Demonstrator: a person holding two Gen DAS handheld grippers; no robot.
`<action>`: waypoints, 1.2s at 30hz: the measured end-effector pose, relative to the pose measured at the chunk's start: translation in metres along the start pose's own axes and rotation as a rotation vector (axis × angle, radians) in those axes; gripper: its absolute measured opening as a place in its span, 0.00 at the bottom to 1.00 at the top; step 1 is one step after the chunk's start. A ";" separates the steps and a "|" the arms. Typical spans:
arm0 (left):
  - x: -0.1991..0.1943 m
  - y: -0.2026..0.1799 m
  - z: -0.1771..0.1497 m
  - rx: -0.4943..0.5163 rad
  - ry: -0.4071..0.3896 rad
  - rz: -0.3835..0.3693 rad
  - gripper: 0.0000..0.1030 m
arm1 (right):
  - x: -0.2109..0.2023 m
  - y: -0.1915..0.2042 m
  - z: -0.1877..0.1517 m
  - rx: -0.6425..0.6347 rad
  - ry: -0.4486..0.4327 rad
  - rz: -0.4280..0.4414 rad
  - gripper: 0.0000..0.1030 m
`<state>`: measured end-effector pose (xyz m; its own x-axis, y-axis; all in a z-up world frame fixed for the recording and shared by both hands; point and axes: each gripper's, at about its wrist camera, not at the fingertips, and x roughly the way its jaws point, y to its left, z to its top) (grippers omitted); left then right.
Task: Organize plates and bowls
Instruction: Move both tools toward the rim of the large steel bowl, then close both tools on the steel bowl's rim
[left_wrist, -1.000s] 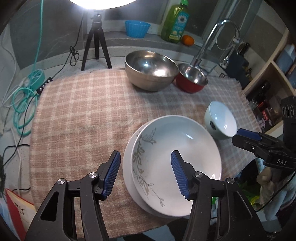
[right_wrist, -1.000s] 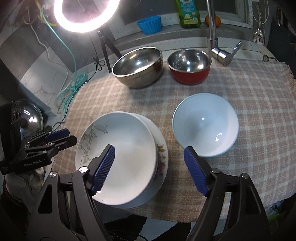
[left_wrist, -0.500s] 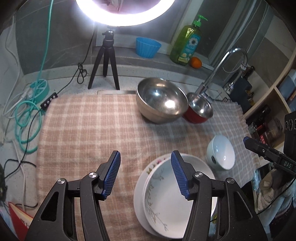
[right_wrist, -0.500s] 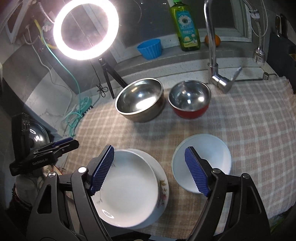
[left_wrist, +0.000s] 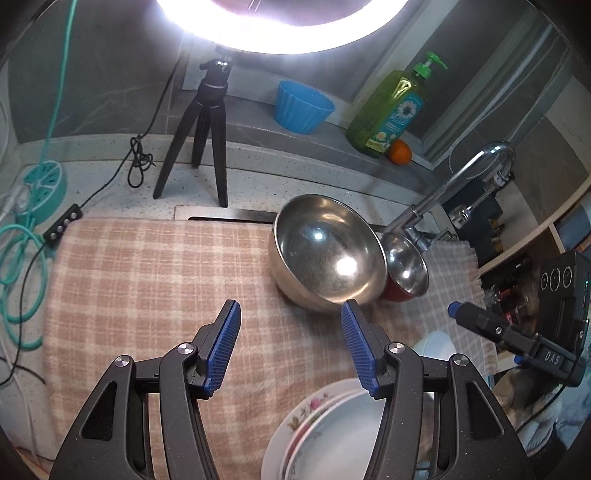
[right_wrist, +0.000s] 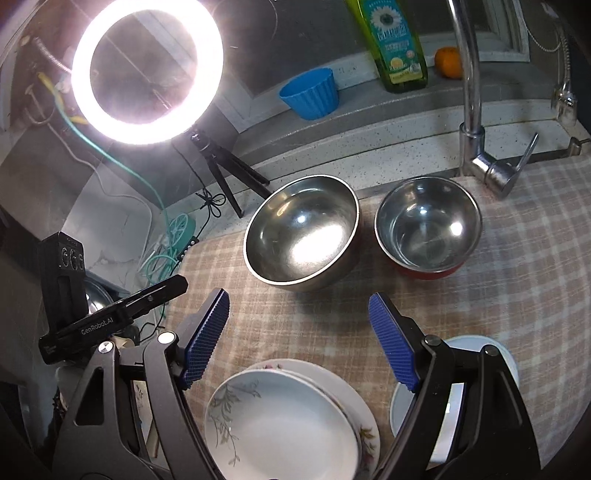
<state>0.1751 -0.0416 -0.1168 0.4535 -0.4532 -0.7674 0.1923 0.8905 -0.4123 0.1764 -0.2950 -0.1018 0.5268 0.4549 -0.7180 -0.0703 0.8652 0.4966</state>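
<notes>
We see a lit ring light (right_wrist: 147, 70) on a small black tripod (left_wrist: 202, 122), standing on a speckled pale countertop (left_wrist: 110, 173) against a dark grey wall (left_wrist: 92, 74). A checked beige cloth (left_wrist: 147, 280) covers the work area. On the grey ledge (right_wrist: 369, 110) behind sit a blue cup (left_wrist: 302, 107), a green soap bottle (left_wrist: 391, 110) and an orange (left_wrist: 399, 152). A chrome faucet (right_wrist: 469, 92) rises at the back. Teal cable (left_wrist: 22, 258) and a round teal power strip (left_wrist: 42, 182) lie at the left. We see shelving (left_wrist: 535, 236) at the right.
</notes>
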 end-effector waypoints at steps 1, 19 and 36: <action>0.006 0.001 0.004 -0.002 0.009 -0.005 0.54 | 0.005 -0.001 0.002 0.008 0.005 0.002 0.78; 0.075 0.023 0.040 -0.079 0.086 -0.013 0.54 | 0.078 -0.034 0.027 0.154 0.104 -0.008 0.50; 0.103 0.020 0.042 -0.049 0.147 -0.027 0.24 | 0.101 -0.037 0.031 0.142 0.147 -0.055 0.33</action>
<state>0.2625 -0.0685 -0.1834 0.3153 -0.4814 -0.8178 0.1588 0.8764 -0.4546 0.2583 -0.2876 -0.1772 0.3964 0.4429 -0.8042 0.0807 0.8557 0.5111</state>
